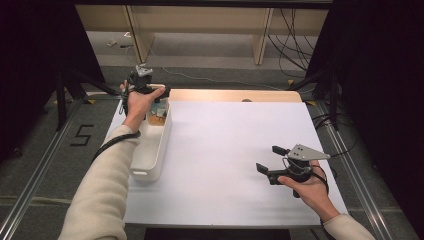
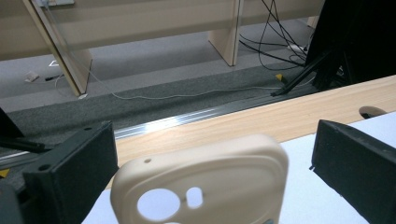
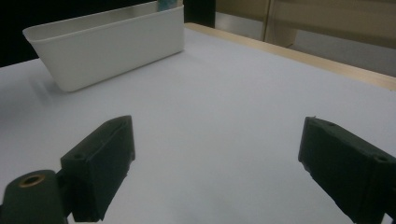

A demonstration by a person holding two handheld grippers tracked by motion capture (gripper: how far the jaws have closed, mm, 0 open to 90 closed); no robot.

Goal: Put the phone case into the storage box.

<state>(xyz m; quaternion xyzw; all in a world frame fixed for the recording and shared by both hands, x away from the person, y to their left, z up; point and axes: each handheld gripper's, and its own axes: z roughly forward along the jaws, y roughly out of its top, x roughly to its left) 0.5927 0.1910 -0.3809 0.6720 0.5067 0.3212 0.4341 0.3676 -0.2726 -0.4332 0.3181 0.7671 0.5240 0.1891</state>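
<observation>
Clearly the left gripper (image 1: 159,93) is at the pick-up step: a beige phone case (image 2: 205,186) stands between its jaws above the white bin (image 1: 161,150), with gaps either side (no grip visible). Next, I judge, it must close squarely; the right gripper (image 1: 272,159) waits wide open, empty.

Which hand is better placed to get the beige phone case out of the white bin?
Left. The left gripper hangs over the white bin's far end, the beige phone case between its open jaws. The right gripper rests open across the table, nothing between its jaws.
</observation>
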